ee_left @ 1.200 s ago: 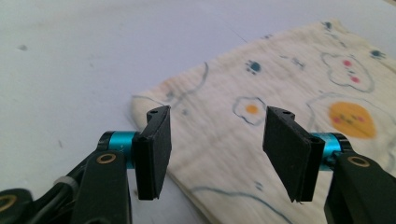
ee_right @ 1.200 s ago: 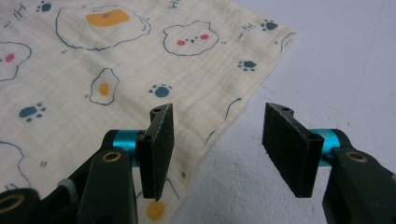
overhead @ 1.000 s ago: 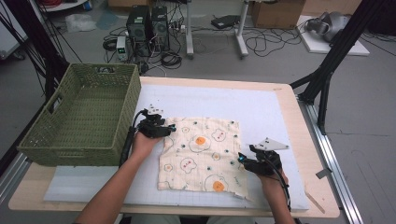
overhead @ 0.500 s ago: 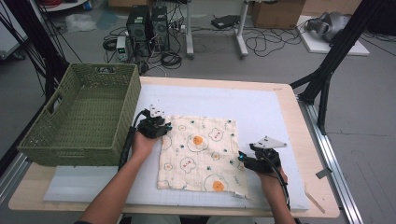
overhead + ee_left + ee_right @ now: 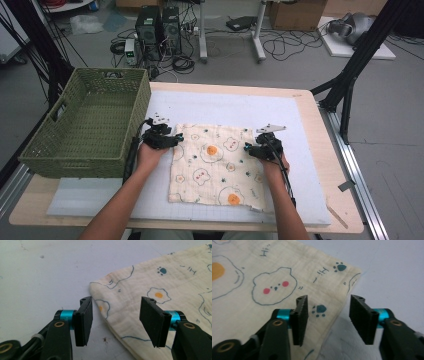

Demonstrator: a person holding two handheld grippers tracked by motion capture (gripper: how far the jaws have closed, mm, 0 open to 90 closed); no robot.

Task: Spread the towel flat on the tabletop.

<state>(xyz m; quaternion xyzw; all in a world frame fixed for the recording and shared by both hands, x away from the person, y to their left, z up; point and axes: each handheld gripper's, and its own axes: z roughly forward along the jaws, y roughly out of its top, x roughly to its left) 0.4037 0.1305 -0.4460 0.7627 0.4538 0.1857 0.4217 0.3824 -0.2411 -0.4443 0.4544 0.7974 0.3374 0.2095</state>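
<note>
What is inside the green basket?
The basket looks empty in the high view: only its woven green floor and walls show. The near wall hides a strip of the floor behind it, so something small and flat there could not be seen.

One printed cloth [image 5: 212, 165], one green woven basket [image 5: 87, 127], one white mat [image 5: 295, 125] and two claws, apparently nothing else on the table [image 5: 327, 150].

- I can read "Hi" printed in dark blue on the cloth [image 5: 287, 277], near the paw prints, in the right gripper view.
- I can read no other lettering.
</note>
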